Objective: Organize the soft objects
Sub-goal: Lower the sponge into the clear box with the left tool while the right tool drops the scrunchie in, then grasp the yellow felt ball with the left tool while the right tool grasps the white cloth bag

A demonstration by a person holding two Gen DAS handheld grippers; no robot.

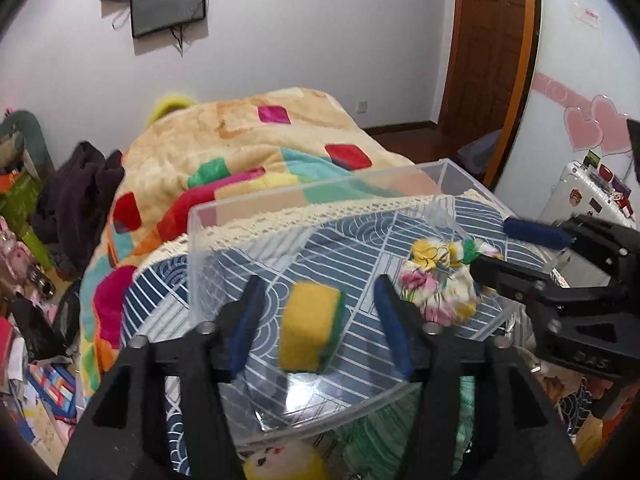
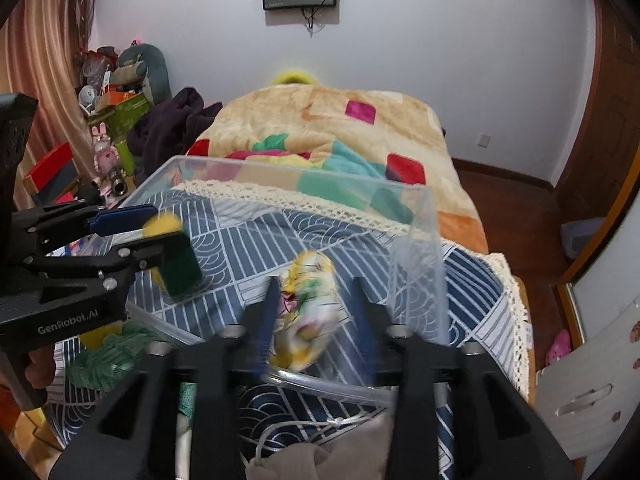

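A clear plastic bin [image 1: 208, 216] stands on a blue patterned cloth. A yellow and green sponge [image 1: 310, 328] is inside it, between the open fingers of my left gripper [image 1: 318, 324], not touched by them. It looks blurred. A floral cloth bundle [image 1: 436, 284] is also in the bin; in the right wrist view it [image 2: 308, 304] sits between the open fingers of my right gripper [image 2: 316, 316], blurred too. The right gripper [image 1: 492, 248] shows at the right of the left view; the left gripper [image 2: 160, 232] shows at the left of the right view with the sponge [image 2: 180, 268].
Behind the bin [image 2: 424, 216] lies a bed with a colourful blanket [image 1: 248, 152]. A green knitted item [image 2: 112, 348], a yellow plush toy [image 1: 280, 460] and a grey cloth [image 2: 320, 460] lie in front of the bin. Clutter lines the left side; a white chair [image 2: 584, 392] stands on the right.
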